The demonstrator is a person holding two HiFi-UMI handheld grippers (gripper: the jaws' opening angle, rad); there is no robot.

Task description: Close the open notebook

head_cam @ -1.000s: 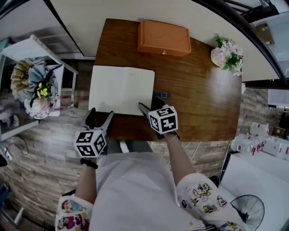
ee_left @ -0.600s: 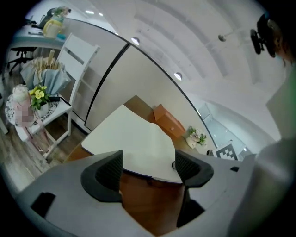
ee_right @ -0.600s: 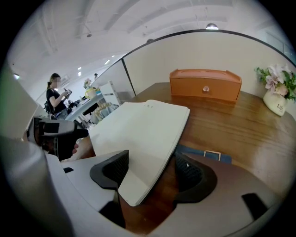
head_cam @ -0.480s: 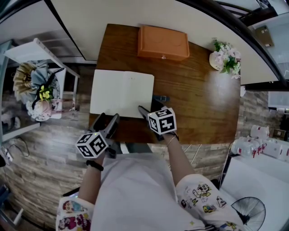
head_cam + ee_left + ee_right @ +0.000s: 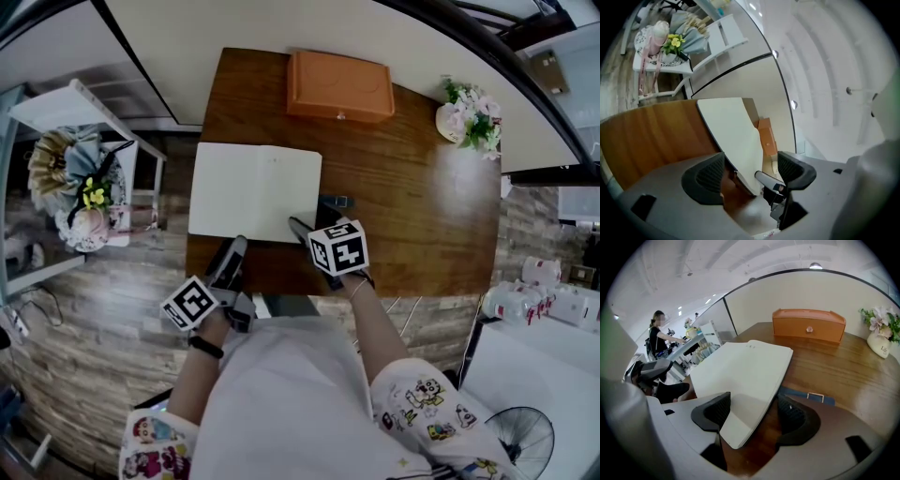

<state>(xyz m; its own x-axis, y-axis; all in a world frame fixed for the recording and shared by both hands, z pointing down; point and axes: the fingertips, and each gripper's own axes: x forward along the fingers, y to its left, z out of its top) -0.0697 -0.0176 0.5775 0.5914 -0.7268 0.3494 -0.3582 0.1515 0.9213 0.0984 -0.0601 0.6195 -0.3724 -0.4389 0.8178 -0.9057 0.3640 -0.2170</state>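
Observation:
The open notebook (image 5: 253,192) lies flat on the brown table (image 5: 412,206), white pages up, near the left front. A dark blue cover tab (image 5: 335,200) pokes out at its right edge. My right gripper (image 5: 307,228) is open at the notebook's near right corner. In the right gripper view that corner of the notebook (image 5: 745,371) lies between the spread jaws of the right gripper (image 5: 754,413). My left gripper (image 5: 231,251) is open at the table's front edge, just short of the notebook. From the left gripper (image 5: 750,168) the notebook (image 5: 733,136) shows ahead, untouched.
An orange box (image 5: 339,84) stands at the table's back edge, and a flower vase (image 5: 472,112) at the back right corner. A white shelf with a bouquet (image 5: 80,178) stands left of the table. A person (image 5: 661,333) is far off in the room.
My left gripper has swung to the right along the table's front edge and turned towards the notebook. The right gripper has stayed at the notebook's corner.

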